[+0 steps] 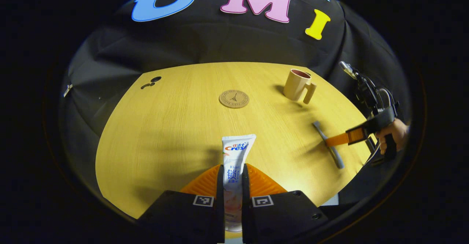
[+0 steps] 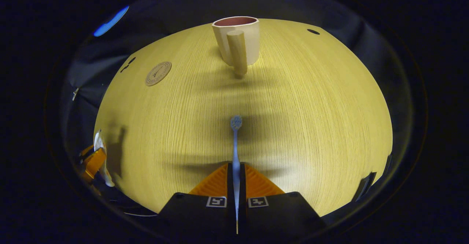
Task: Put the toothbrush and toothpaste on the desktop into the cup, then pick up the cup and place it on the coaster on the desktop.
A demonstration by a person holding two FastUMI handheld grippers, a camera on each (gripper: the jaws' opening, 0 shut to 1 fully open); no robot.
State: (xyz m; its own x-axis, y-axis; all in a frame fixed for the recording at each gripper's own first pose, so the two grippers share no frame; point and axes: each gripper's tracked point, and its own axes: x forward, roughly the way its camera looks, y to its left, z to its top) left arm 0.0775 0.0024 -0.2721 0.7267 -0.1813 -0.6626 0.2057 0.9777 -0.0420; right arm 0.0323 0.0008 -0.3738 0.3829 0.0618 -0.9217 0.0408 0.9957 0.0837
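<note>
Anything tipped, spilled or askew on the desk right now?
Nothing stands out. The cup stands upright and empty, the coaster lies flat, the toothpaste and toothbrush sit straight between fingers.

wall: black cloth (image 1: 227, 42) | table (image 1: 165, 134) — pale wood, grained | light: warm — soft shadows

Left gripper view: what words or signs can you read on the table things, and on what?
Toothpaste tube: brand logo and print, partly hidden in the left claw; label not read out.
Coaster: ring of marks around a tower picture, too small to read.
Square markers: coded patterns, no words.
</note>
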